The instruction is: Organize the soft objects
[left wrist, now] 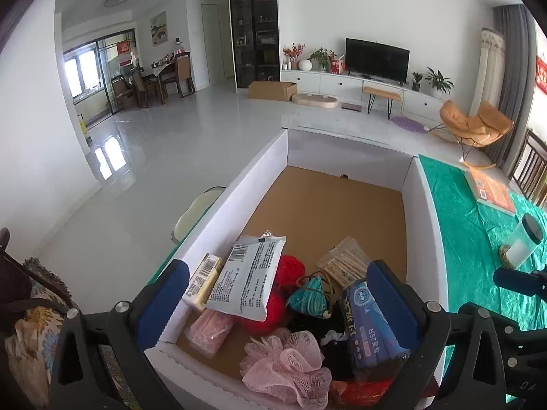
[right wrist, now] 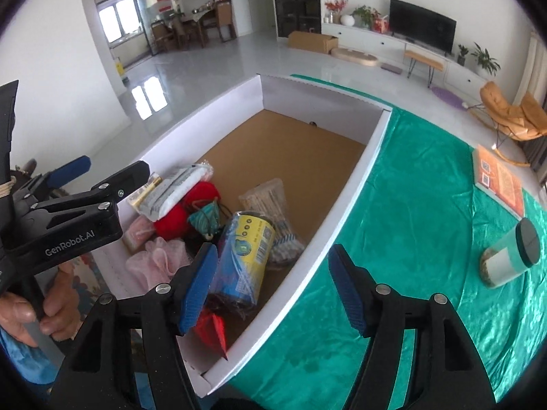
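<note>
White box (left wrist: 263, 157) on green cloth (right wrist: 410, 205) holds pink mesh pouf (left wrist: 287, 365), 2 red yarn balls (left wrist: 273, 294), teal yarn (left wrist: 306, 299), blue bag roll (right wrist: 244, 256). Left gripper (left wrist: 277, 294), right gripper (right wrist: 273, 283): fingers spread, empty.

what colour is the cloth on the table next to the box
Green, a shiny crinkled tablecloth; the right wrist view shows it best.

Left gripper (left wrist: 278, 294) hangs over the white-walled cardboard box (left wrist: 256, 167), jaws spread wide. Beneath it lie a pink mesh bath pouf (left wrist: 287, 365), red yarn balls (left wrist: 290, 270), a white printed packet (left wrist: 248, 275) and a blue wrapped roll (left wrist: 367, 328).
</note>
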Motion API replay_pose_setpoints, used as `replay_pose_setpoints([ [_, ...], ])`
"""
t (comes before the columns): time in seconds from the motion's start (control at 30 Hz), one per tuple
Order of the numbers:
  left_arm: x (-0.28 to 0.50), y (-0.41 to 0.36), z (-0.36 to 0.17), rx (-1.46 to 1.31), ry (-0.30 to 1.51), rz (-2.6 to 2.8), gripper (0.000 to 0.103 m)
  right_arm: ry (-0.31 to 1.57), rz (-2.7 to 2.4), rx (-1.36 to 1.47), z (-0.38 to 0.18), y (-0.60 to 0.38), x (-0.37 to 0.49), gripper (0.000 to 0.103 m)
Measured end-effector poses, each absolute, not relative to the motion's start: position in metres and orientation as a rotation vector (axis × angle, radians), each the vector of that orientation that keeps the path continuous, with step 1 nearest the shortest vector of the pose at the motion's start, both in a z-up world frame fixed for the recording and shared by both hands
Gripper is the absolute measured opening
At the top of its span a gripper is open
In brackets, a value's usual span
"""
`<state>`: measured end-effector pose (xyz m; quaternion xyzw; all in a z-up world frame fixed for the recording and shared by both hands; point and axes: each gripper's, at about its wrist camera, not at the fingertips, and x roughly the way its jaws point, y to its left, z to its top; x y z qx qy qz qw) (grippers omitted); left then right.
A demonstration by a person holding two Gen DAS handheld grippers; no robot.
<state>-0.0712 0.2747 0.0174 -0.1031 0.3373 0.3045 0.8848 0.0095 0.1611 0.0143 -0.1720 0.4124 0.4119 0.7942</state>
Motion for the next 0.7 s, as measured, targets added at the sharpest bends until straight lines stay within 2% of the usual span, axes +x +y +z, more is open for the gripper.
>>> replay_pose_setpoints([
  [0.23,-0.078,0.272,0.014,-0.22,0.776,0.644,0.103,0.898,0.819,-0.416,0.02,0.158,-0.001,0.071],
  [0.7,-0.099,0.275,0.033,-0.25,0.786,0.619,0.103,0.938,0.851,-0.44,0.035,0.17,-0.033,0.076],
])
